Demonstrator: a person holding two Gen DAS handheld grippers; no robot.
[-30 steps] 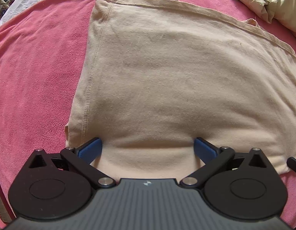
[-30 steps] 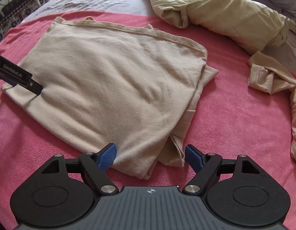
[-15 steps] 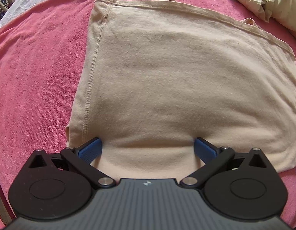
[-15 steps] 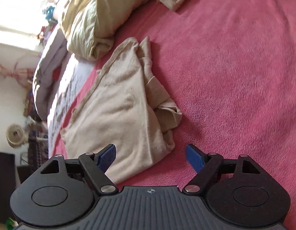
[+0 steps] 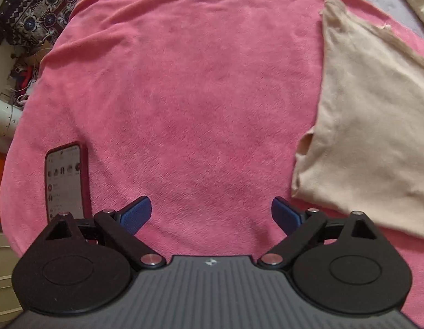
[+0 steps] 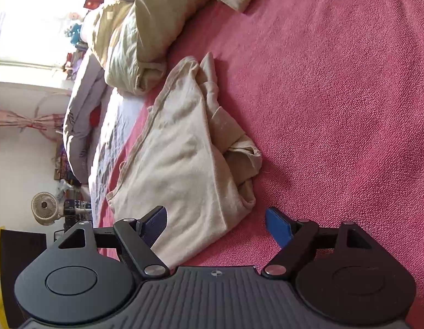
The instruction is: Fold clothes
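Pink blanket (image 5: 190, 104) fills my view, spread over bed. Folded beige garment (image 6: 184, 164) lies on it, bunched sleeve edge toward open pink; in left view same garment sits off to right (image 5: 371, 126). My right gripper (image 6: 216, 226) rolled sideways, fingers released, garment corner between them, pads not pressing. My left gripper (image 5: 211, 215) over bare blanket, jaws just narrowed slightly, nothing between them. Phone (image 5: 64, 181) beside left finger, screen lit.

Soft, even daylight covers the pink blanket (image 5: 198, 104). In the right wrist view a window (image 6: 28, 19) at far left is blown out white. Fisheye bending curves both views' edges; focus stays mostly sharp.
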